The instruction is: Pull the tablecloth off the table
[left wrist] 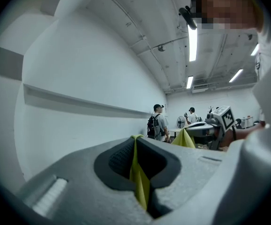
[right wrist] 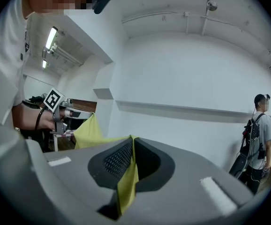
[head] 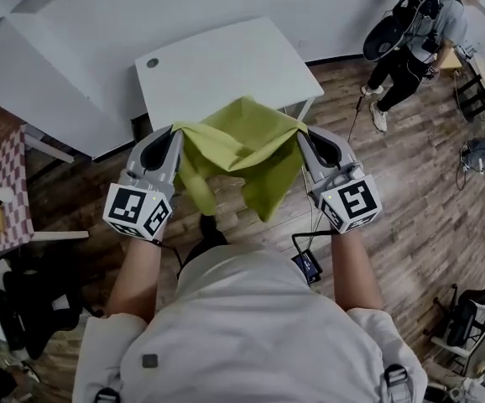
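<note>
Tablecloth point(head: 241, 151) sags soft and light, seemingly clear of the table point(head: 226, 61). The left gripper point(head: 175, 134) and right gripper point(head: 303, 136) each pinch a corner tight, likely the surest hold.

Yellow-green tablecloth point(head: 242, 149) hangs bunched, near white table point(head: 226, 57) edge.

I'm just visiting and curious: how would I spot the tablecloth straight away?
Find the white table on the wooden floor. At its near edge the tablecloth hangs between the left gripper and the right gripper, each shut on it. It is plain yellow-green, unlike the red-checked cloth far left.
</note>
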Available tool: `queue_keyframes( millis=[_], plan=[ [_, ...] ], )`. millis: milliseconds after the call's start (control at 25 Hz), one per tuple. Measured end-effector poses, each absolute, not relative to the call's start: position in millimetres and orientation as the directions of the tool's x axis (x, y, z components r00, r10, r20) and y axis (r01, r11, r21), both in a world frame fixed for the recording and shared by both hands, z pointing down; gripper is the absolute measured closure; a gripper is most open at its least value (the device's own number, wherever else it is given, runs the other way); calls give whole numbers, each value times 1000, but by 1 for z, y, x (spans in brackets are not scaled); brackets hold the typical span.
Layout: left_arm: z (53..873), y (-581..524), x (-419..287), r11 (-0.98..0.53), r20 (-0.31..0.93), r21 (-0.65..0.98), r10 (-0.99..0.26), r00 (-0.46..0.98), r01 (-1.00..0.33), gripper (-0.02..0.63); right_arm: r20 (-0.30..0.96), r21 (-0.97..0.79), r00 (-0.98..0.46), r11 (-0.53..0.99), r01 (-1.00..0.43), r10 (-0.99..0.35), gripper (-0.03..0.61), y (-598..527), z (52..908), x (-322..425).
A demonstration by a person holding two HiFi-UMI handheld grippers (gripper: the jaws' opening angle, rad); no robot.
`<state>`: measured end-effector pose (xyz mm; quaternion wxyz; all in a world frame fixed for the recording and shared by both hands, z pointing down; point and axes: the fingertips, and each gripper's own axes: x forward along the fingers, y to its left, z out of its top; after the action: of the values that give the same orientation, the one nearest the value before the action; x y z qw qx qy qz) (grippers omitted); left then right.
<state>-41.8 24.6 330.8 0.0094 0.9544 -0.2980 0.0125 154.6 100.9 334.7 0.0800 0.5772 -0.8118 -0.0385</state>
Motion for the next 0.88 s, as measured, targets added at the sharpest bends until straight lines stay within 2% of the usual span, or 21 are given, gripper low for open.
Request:
queue_keyframes(
  millis=[400, 880],
  plan=[
    [347, 115, -29, -795, 46, 26, -604, 795, -606, 609, 78, 144, -367, 375, -916, -927, 563, 181, 343, 171],
    [340, 164, -17, -801, 23, 3, -599, 800, -599, 607, 95, 135, -349, 359, -923, -932, 561, 232, 359, 173]
  ],
)
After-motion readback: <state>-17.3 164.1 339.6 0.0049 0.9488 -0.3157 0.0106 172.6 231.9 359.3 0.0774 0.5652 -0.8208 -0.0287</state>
